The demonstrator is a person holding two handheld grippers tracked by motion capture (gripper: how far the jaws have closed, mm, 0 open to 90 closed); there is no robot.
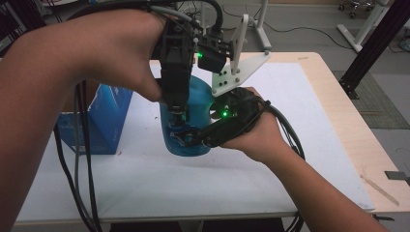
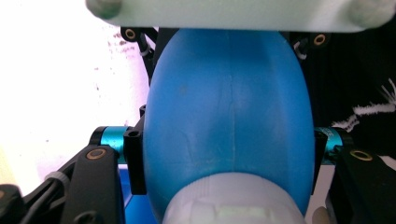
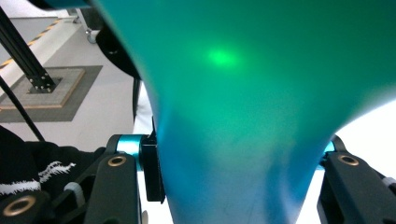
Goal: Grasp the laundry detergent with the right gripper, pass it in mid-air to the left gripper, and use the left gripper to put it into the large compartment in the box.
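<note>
A blue plastic bottle (image 1: 199, 96) stands on the white mat (image 1: 193, 183) at the middle of the table. My left gripper (image 1: 178, 116) reaches down from above and is shut on the bottle's body (image 2: 229, 102); its black pads (image 2: 133, 158) press both sides, just above a white cap (image 2: 233, 203). My right gripper (image 1: 186, 137) comes in from the right, low on the bottle. It is shut on a narrower part of the bottle (image 3: 243, 93), with a pad (image 3: 152, 168) flat against its side. The hands and grippers hide much of the bottle in the high view.
A blue carton (image 1: 104, 121) stands left of the bottle, partly behind my left forearm. Black cables (image 1: 82, 169) hang from the left gripper over the table's front left. The wooden table edge (image 1: 338, 106) runs along the right of the mat.
</note>
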